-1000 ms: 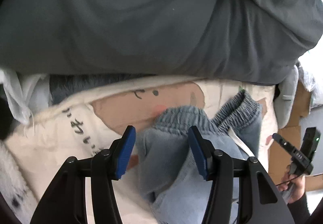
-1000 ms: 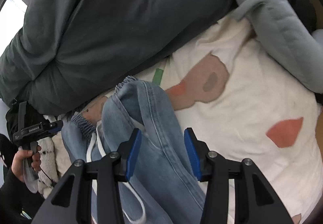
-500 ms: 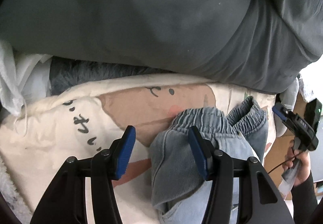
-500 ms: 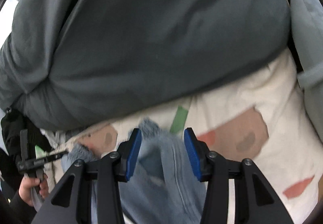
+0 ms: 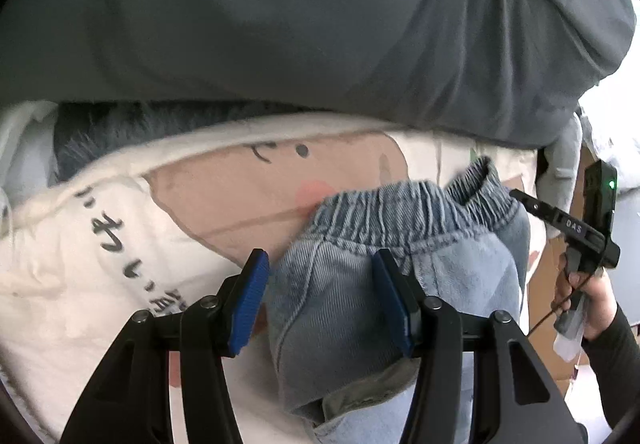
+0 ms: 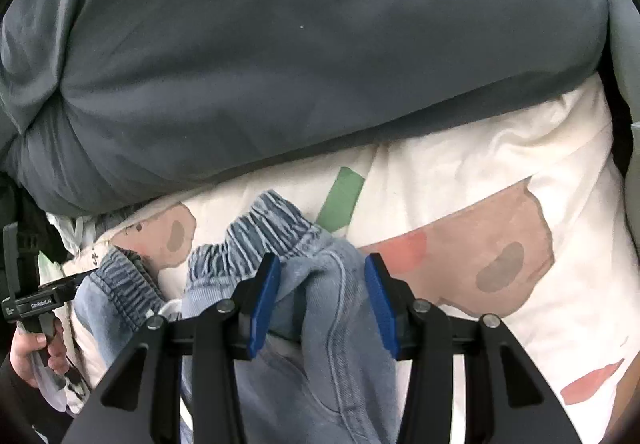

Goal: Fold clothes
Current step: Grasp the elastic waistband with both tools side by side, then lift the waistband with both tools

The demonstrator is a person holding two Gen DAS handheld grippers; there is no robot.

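Light blue jeans (image 5: 400, 220) with an elastic waistband lie bunched on a cream printed blanket (image 5: 100, 244). My left gripper (image 5: 320, 264) is open, its blue pads either side of a fold of denim at one end of the waistband. My right gripper (image 6: 321, 268) is open too, straddling a ridge of the jeans (image 6: 332, 344) just below the gathered waistband. A white drawstring (image 6: 170, 308) shows by the right gripper's left finger. Each view catches the other gripper's handle, held in a hand (image 5: 588, 296), (image 6: 28, 348).
A bulky dark grey duvet (image 5: 320, 24), (image 6: 320, 64) rises right behind the waistband and fills the upper half of both views. The cream blanket (image 6: 520, 184) stretches off to the right. A grey furry fabric (image 5: 120, 124) peeks out at the left; cardboard (image 5: 552, 264) at far right.
Both grippers have moved forward to the waistband, near the duvet. The right view swung from the jeans' leg to the waistband. The jaws kept the same wide gap.
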